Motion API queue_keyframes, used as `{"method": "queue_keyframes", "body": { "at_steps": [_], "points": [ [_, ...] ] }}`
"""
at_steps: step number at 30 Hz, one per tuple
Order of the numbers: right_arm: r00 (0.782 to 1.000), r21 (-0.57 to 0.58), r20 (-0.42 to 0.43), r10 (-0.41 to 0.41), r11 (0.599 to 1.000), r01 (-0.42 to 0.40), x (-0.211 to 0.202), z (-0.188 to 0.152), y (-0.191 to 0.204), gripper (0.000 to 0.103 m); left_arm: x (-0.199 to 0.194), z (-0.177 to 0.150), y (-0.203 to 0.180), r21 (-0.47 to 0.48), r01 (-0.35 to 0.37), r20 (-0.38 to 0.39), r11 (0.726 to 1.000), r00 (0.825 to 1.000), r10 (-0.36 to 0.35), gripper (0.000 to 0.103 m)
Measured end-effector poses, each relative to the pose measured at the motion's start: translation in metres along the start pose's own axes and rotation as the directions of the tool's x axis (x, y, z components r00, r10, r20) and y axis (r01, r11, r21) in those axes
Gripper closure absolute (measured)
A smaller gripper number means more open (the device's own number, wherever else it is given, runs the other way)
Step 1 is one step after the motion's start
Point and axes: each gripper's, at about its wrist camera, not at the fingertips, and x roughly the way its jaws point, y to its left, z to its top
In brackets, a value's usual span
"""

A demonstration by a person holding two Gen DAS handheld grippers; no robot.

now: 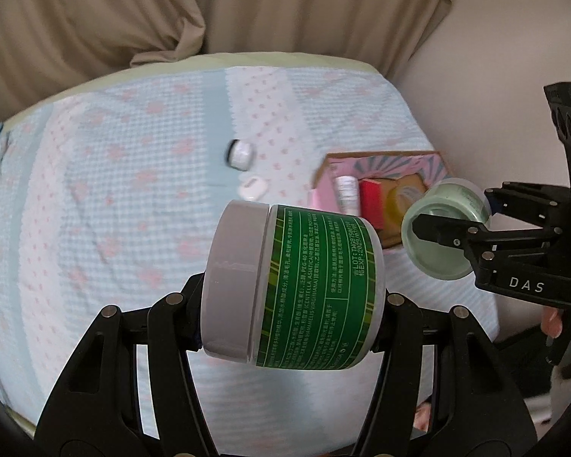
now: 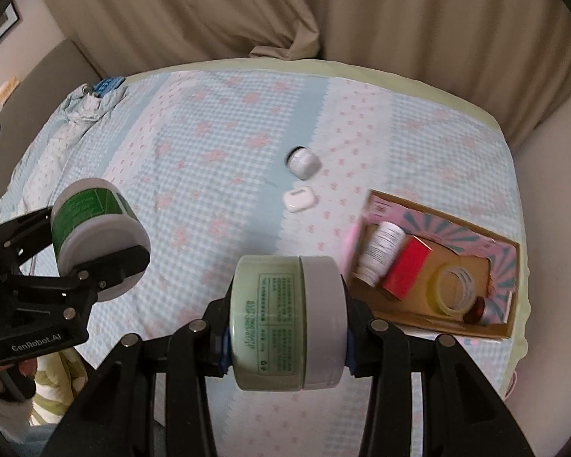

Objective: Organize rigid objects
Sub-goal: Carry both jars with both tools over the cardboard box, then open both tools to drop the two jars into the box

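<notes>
Between the fingers of your left gripper (image 1: 291,297) you are pinching a green-labelled jar (image 1: 316,289) lying on its side, grey lid toward nine o'clock, held in the air above the bed. Your right gripper (image 2: 285,327) is squeezing a pale green jar (image 2: 270,323) the same way, its grey lid toward three o'clock, one finger pressing each end. In the right wrist view the left gripper (image 2: 106,255) is showing at nine o'clock with the green-labelled jar (image 2: 91,213) in its grip; in the left wrist view the right gripper (image 1: 453,224) is sitting at three o'clock with the pale green jar (image 1: 443,228).

Beyond both jars, a small white jar (image 2: 303,162) is lying on its side on the checked bedspread (image 2: 209,144), and a white earbud case (image 2: 297,198) is resting just beside it toward six o'clock. At three o'clock in the right wrist view, a shallow cardboard box (image 2: 502,335) is sitting near the bed's edge, holding a white bottle (image 2: 380,251), a red carton (image 2: 409,268), a roll of clear tape (image 2: 456,289) and a small dark-capped bottle (image 2: 483,310). A beige curtain (image 2: 361,11) is hanging at twelve o'clock.
</notes>
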Motion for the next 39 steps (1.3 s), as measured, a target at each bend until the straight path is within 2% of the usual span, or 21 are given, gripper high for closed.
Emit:
{"method": "queue_keyframes", "body": {
  "at_steps": [7, 11, 15, 22, 29, 35, 39],
  "points": [
    [1.000, -0.012, 0.002, -0.022, 1.000, 0.022, -0.016, -0.018, -0.098, 0.063, 0.044, 0.014, -0.086, -0.045, 0.030, -0.020, 0.999, 0.999, -0.031, 0.048],
    [0.998, 0.006, -0.020, -0.055, 0.998, 0.055, -0.013, -0.022, -0.153, 0.063, 0.078, 0.028, -0.131, -0.027, 0.045, -0.048, 0.999, 0.998, -0.047, 0.048],
    [0.996, 0.057, -0.042, -0.077, 0.995, 0.079, 0.000, -0.024, -0.210, 0.063, 0.120, 0.042, -0.169, 0.001, 0.057, -0.087, 0.998, 0.995, -0.056, 0.048],
    [0.991, 0.149, -0.090, -0.102, 0.982, 0.114, 0.044, -0.021, -0.282, 0.063, 0.200, 0.061, -0.209, 0.055, 0.053, -0.164, 0.997, 0.985, -0.044, 0.048],
    [0.988, 0.241, -0.111, -0.109, 0.961, 0.133, 0.093, -0.018, -0.331, 0.063, 0.281, 0.059, -0.227, 0.124, 0.027, -0.264, 0.992, 0.965, 0.006, 0.048],
    [0.984, 0.217, -0.124, -0.131, 0.964, 0.155, 0.127, -0.017, -0.341, 0.063, 0.317, 0.050, -0.232, 0.165, -0.001, -0.338, 0.986, 0.939, 0.058, 0.048],
    [0.986, 0.178, -0.122, -0.117, 0.974, 0.137, 0.138, -0.016, -0.341, 0.063, 0.321, 0.050, -0.234, 0.186, -0.013, -0.346, 0.982, 0.935, 0.078, 0.048]
  ]
}}
